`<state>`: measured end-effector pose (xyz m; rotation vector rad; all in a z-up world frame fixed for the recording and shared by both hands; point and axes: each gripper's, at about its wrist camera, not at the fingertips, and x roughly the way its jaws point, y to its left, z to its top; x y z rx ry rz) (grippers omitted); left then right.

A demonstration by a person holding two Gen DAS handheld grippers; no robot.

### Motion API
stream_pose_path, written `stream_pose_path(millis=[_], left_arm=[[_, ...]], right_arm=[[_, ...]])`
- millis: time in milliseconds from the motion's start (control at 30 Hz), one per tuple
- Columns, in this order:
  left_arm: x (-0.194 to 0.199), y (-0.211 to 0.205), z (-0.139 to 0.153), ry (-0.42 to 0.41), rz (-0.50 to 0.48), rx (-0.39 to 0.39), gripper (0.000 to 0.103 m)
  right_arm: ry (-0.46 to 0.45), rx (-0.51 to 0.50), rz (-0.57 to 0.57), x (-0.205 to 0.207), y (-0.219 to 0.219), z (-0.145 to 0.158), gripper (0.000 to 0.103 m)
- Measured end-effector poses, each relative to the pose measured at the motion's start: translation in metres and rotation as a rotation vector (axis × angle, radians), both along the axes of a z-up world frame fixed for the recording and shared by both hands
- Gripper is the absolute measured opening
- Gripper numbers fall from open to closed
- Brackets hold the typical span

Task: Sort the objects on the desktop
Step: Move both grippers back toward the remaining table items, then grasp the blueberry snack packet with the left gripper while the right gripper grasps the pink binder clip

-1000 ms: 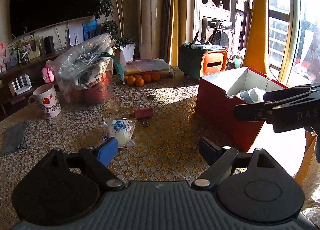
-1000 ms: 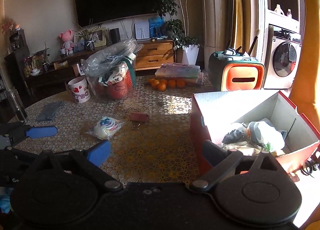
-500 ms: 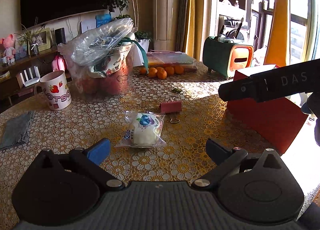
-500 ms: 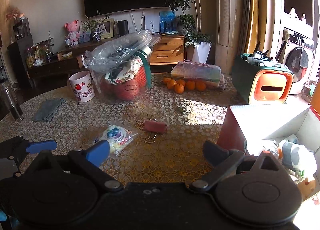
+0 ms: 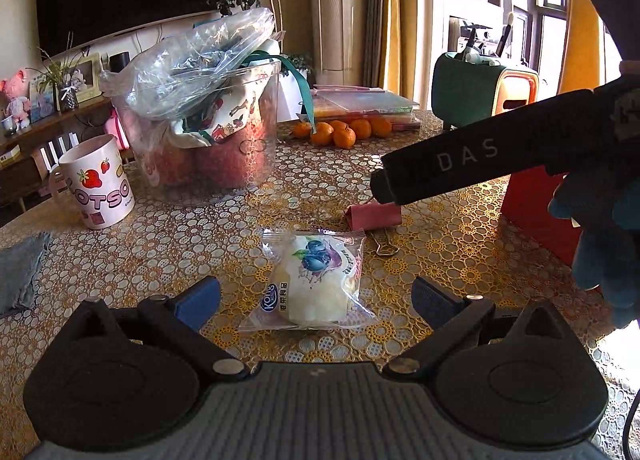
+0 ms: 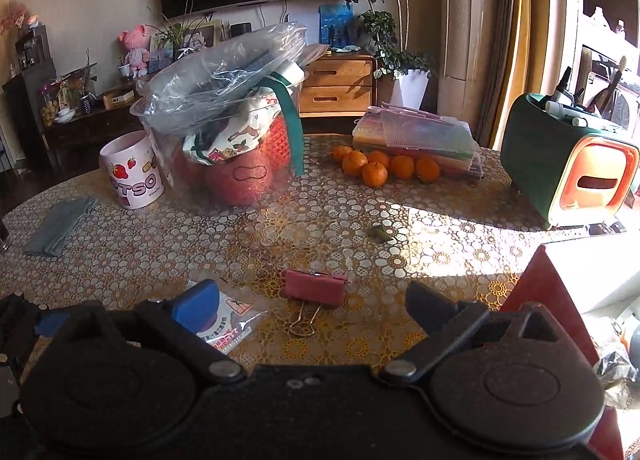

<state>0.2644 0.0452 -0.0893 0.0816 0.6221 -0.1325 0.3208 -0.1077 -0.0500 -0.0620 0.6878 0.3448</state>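
A clear snack packet (image 5: 310,280) with a blueberry picture lies flat on the patterned table. My left gripper (image 5: 316,298) is open and low over it, one finger on each side, and the pads do not touch it. A pink binder clip (image 6: 316,290) lies just ahead of my right gripper (image 6: 312,302), which is open and holds nothing. In the left wrist view the right gripper's black finger (image 5: 460,164) reaches in from the right above the clip (image 5: 374,214). A gloved hand (image 5: 600,244) holds that gripper. The red box (image 6: 548,292) stands at the right.
A strawberry mug (image 5: 98,180) and a clear bucket (image 5: 208,148) stuffed with a plastic bag stand at the back left. Several oranges (image 6: 384,166), stacked plastic cases (image 6: 424,132) and a green and orange caddy (image 6: 568,164) stand behind. A grey cloth (image 6: 60,226) lies at the left.
Both grippers have come forward and down towards the table. The left jaws have widened and the packet now lies between them. The clip now sits close before the right fingers.
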Motion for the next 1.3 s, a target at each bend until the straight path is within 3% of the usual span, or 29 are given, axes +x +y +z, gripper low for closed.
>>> stream_pose_path(millis=[600,733,900,1200,1300], left_arm=[[0.044,-0.003,-0.030,0.033,0.017,0.018,0.102],[0.046,-0.004,-0.035,0.033,0.021,0.023,0.102],[0.047,-0.005,-0.037,0.024,0.025,0.026,0.102],[0.048,-0.004,-0.039,0.017,0.022,0.031,0.101],[0.048,-0.005,-0.040,0.019,0.014,0.030,0.095]], right_arm=[[0.075,-0.031,-0.062,0.064,0.023,-0.054,0.093],[0.086,-0.033,-0.076,0.070,0.023,-0.062,0.092],[0.096,-0.043,-0.090,0.072,0.023,-0.070,0.081],[0.090,-0.043,-0.095,0.072,0.022,-0.071,0.076],[0.089,-0.042,-0.095,0.071,0.022,-0.070,0.073]])
